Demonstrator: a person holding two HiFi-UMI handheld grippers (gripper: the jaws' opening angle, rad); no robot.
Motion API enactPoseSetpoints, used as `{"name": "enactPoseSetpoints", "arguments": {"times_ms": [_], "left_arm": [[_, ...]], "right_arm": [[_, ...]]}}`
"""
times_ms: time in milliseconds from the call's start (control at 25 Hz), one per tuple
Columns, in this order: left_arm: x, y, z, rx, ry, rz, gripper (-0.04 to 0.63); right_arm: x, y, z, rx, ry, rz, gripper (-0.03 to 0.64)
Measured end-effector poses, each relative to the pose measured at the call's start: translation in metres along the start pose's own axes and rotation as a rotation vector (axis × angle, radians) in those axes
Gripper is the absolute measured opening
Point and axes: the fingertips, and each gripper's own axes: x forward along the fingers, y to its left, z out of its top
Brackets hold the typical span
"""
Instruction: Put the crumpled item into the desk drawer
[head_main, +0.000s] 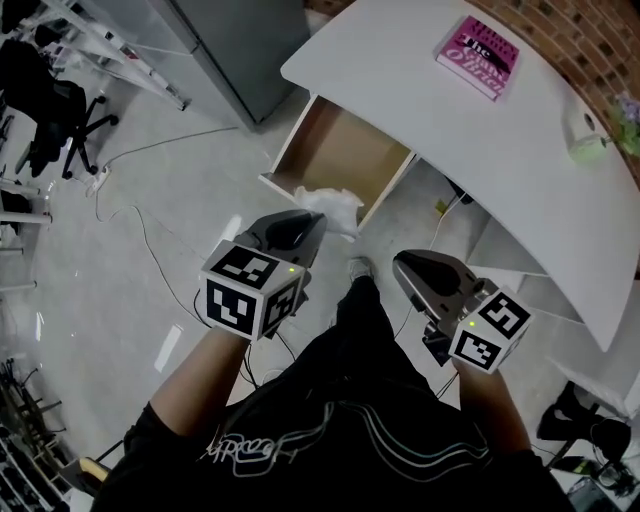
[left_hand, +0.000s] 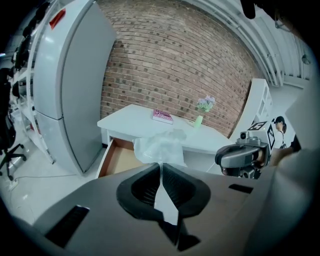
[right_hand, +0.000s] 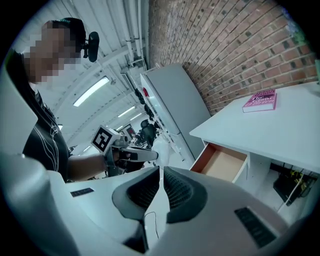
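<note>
The crumpled item (head_main: 335, 208), a wad of thin white plastic, hangs from the tip of my left gripper (head_main: 318, 225), just in front of the open desk drawer (head_main: 340, 155). In the left gripper view the jaws (left_hand: 161, 165) are shut on the wad (left_hand: 160, 147), with the wooden drawer (left_hand: 117, 159) below and beyond it. My right gripper (head_main: 398, 262) hangs to the right, away from the drawer, over the floor. Its jaws (right_hand: 161, 171) are together with nothing between them. That view also shows the left gripper (right_hand: 125, 154) and the drawer (right_hand: 222, 162).
The white desk (head_main: 480, 140) carries a pink book (head_main: 478, 57) and a green vase (head_main: 590, 148) at the far side. A grey cabinet (head_main: 240, 50) stands left of the drawer. Cables (head_main: 150, 240) trail over the floor; an office chair (head_main: 60, 120) is far left.
</note>
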Motion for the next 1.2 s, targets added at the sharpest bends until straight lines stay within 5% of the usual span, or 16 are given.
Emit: {"name": "enactPoseSetpoints", "arguments": {"times_ms": [480,1200], "left_arm": [[0.095,0.076,-0.001,0.142,0.097,0.084,0.032],[0.229,0.154,-0.061,0.239,0.269,0.025,0.034]], "right_arm": [[0.050,-0.066,-0.001,-0.031,0.125,0.039,0.054],[0.097,-0.136,-0.051,-0.023,0.265,0.050,0.054]]}}
